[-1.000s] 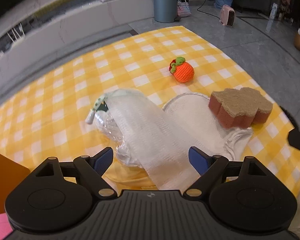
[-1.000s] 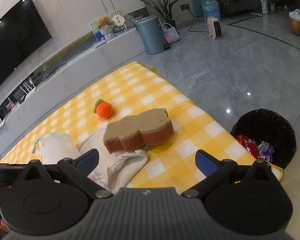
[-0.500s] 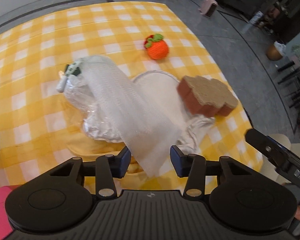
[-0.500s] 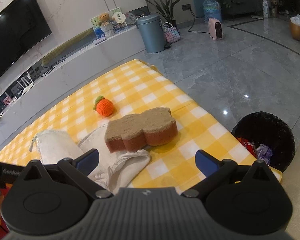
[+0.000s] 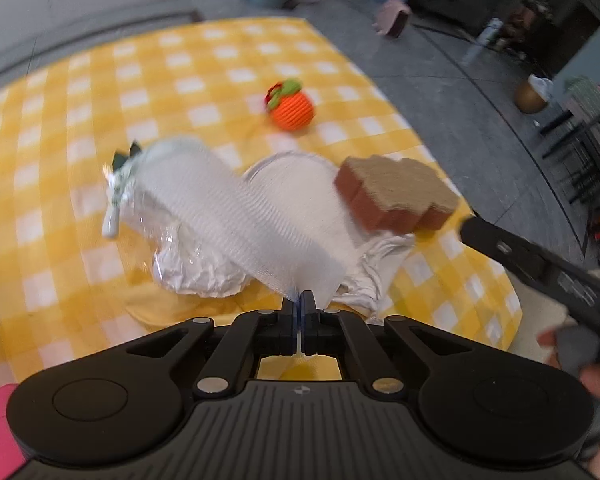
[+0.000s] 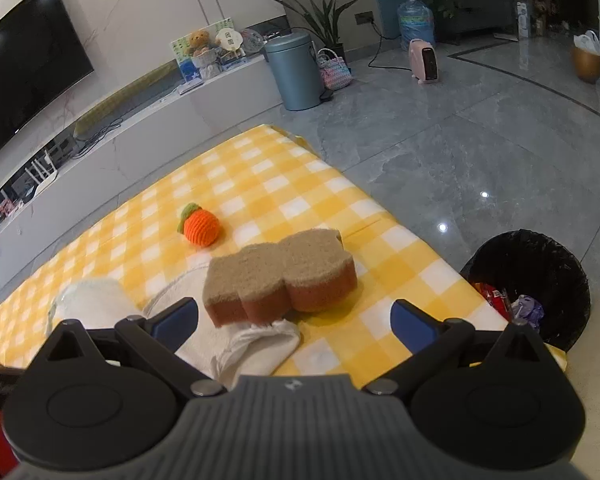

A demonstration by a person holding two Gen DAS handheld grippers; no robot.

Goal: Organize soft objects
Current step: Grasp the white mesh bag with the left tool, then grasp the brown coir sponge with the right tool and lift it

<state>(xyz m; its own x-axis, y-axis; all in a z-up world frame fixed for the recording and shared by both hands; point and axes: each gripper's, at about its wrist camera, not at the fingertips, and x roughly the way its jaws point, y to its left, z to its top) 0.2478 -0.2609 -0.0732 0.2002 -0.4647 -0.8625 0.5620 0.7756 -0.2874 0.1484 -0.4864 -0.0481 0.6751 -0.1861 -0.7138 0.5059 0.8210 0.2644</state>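
The left gripper point(image 5: 299, 302) has its fingers pinched together on the near edge of a white mesh cloth point(image 5: 244, 216), which lies over a crinkled clear bag point(image 5: 196, 268) on the yellow checked worktop point(image 5: 60, 128). The right gripper point(image 6: 294, 318) hovers with its fingers spread wide and nothing between them, just before a brown sponge point(image 6: 280, 276). An orange knitted fruit point(image 6: 201, 226) sits farther back, apart from the sponge.

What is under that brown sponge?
The sponge rests partly on a white cloth and partly on the yellow checked tablecloth. Whatever lies beneath its middle is covered and cannot be seen.
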